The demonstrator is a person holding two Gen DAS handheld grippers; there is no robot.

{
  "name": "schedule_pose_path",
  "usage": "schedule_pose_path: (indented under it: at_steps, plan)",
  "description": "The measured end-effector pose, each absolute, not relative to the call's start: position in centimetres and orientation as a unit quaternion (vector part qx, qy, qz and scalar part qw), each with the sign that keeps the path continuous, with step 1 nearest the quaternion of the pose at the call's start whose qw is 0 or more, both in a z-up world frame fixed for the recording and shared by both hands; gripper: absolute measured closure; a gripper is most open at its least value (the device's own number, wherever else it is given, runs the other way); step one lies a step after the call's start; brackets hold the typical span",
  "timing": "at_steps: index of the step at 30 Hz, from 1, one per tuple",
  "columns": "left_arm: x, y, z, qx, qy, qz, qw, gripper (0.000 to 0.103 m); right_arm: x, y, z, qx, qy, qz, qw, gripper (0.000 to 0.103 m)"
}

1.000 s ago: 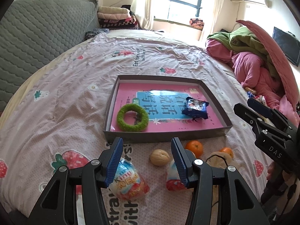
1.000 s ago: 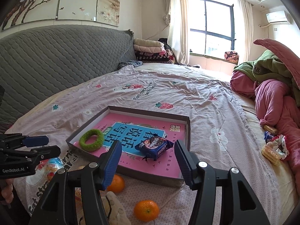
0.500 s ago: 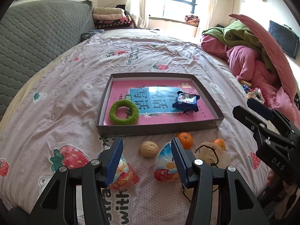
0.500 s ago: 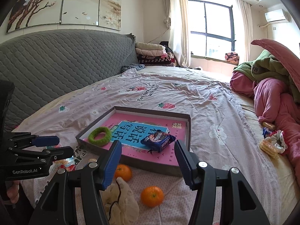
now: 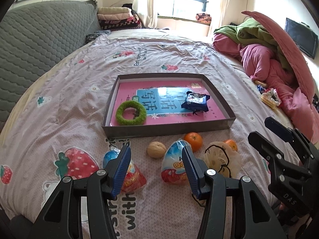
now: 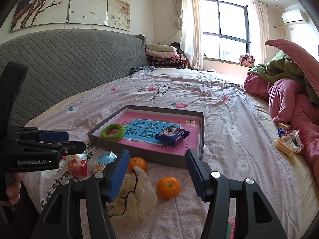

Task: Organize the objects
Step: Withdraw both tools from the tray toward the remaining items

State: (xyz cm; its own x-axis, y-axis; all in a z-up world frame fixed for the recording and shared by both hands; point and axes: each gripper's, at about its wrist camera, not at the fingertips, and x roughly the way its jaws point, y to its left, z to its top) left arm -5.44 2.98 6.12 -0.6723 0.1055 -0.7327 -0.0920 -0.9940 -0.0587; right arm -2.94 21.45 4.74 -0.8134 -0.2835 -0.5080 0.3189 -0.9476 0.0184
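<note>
your left gripper [image 5: 156,166] hangs over the near edge of the bed [image 5: 59,99] with its jaws spread and nothing between the pads; your right gripper [image 6: 157,174] hovers beside it, jaws spread too and just as empty. neither touches anything yet.

the shallow box [image 5: 165,128] lies in the middle of the bed, its near wall facing you, so it reads as the collecting place. a green ring [image 5: 131,113] already rests in its near left corner and a dark blue snack packet [image 5: 195,101] sits toward its right side, on the pink book cover lining the bottom.

what is left to gather lies in a loose row on the sheet between the box's near wall and the bed's near edge: a red and blue snack bag [image 5: 129,173] just behind your left finger, a walnut [image 5: 156,149], a second snack bag [image 5: 174,165], an orange [image 5: 193,141] close to the box wall, a cream cloth bundle with a dark cord [image 5: 221,158], and a second orange [image 6: 167,187] lying in the open ahead of your right gripper.

that orange looks the easiest pick for your right hand, being clear of the cloth; the left sits best for a snack bag.
</note>
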Motion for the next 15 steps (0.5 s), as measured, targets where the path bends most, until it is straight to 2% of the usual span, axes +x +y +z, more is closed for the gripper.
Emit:
schedule_pose_path:
  at_steps: [15]
  plan:
    - [-4.7, 3.2, 5.8, -0.411, 0.000, 0.910, 0.061, 0.048, -1.4, 21.4, 3.8, 0.273, 0.033, -0.948, 0.159, 0.045]
